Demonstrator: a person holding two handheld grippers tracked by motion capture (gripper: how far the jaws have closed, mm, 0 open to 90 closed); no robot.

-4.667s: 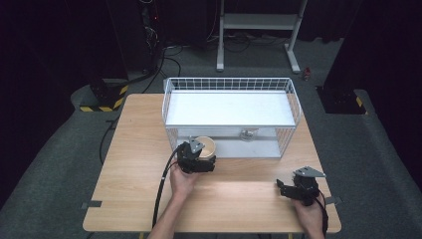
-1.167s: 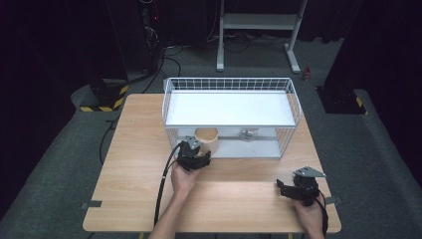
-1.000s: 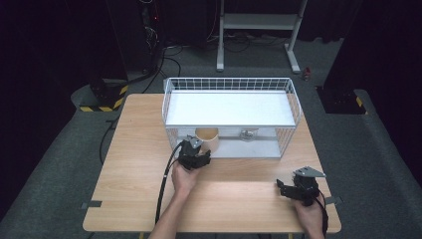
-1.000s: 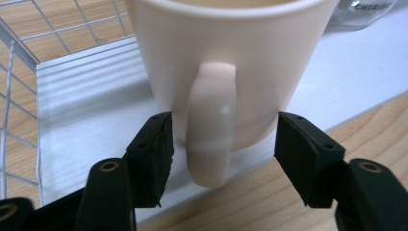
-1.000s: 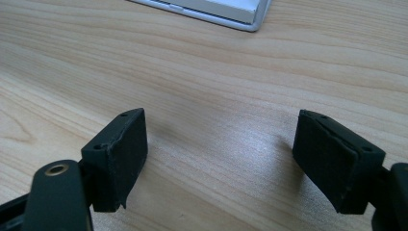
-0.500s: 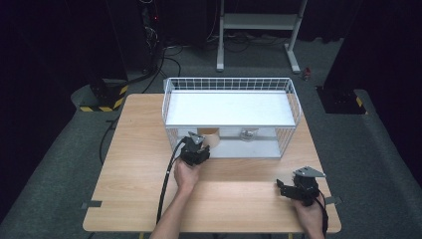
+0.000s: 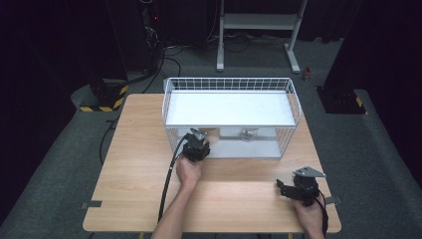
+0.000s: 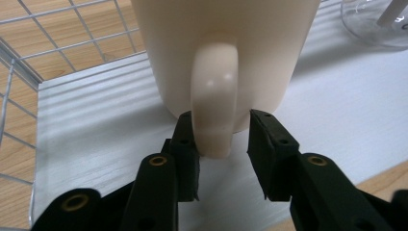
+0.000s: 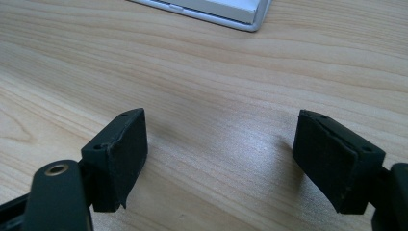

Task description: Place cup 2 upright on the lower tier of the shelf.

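Cream mug [image 8: 226,53], glossy glazed ceramic, cylindrical, upright on the white lower shelf [image 8: 101,125] of a wire basket [image 7: 229,84]; loop handle [image 8: 215,101] faces the left gripper [image 8: 222,139], long axis vertical; its jaws have just been closing around the handle, one pad touching, the other just apart; right gripper [image 9: 219,159] spread wide over the woodgrain table [image 9: 216,72], holding nothing; clear glass vessel [image 8: 375,21] beside the mug.

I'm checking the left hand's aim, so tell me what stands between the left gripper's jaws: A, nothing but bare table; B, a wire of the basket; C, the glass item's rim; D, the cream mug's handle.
D: in the left gripper view the mug handle stands between the two black jaws of the left gripper, one jaw against it, a small gap at the other.
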